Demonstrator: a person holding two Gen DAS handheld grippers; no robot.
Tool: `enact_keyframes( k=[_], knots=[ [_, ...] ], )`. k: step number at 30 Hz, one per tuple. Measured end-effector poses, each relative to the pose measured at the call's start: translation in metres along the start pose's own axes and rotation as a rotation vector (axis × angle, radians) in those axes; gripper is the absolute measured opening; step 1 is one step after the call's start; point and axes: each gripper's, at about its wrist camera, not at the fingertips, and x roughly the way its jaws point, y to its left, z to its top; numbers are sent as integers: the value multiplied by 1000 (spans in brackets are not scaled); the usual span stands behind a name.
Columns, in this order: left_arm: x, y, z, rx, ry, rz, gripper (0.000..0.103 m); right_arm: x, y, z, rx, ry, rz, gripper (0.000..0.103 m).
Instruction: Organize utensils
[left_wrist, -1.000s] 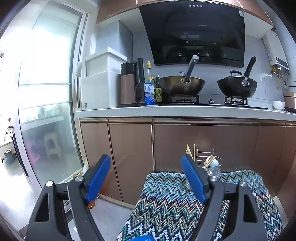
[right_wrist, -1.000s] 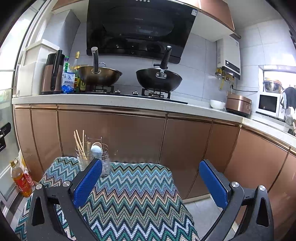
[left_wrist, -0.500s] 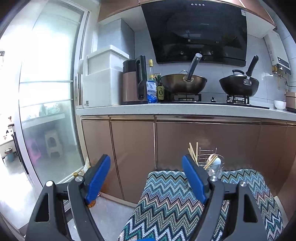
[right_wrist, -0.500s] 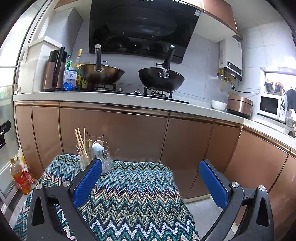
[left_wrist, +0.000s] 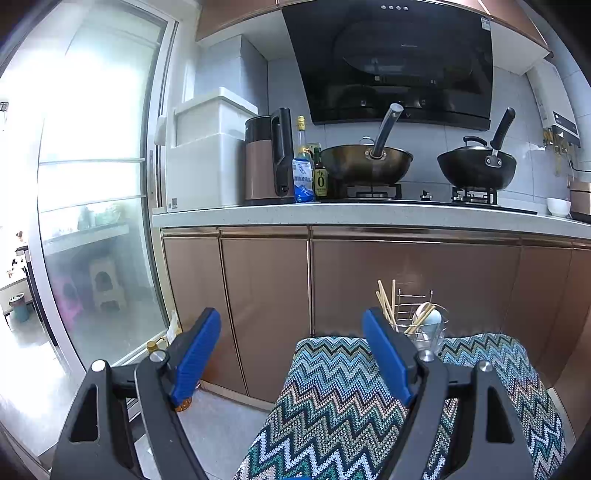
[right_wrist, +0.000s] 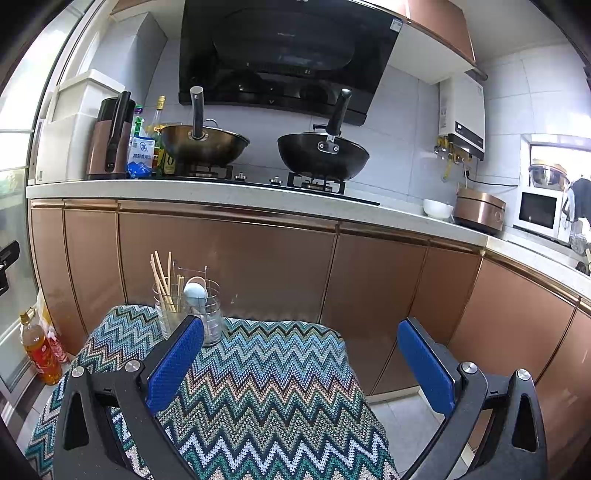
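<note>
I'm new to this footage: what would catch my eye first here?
The zigzag-patterned cloth covering the small table fills the foreground. At its far left corner stands a wire utensil holder with chopsticks and a pale spoon. Behind, two woks sit on the stove, while both open grippers, left gripper and right gripper, hold nothing.

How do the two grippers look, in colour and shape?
Both look alike. The left gripper and the right gripper each have two black, angular plastic arms with triangular cut-outs and silver bolts. Each finger carries a flat blue textured pad. No cables, markings or sleeves show.
</note>
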Motion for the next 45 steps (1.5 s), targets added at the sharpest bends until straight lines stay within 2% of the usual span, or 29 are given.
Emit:
enact_keyframes(
  k=[45],
  knots=[
    [-1,0,-4,3,5,3,78,1,4,-4,-17,16,18,103]
  ],
)
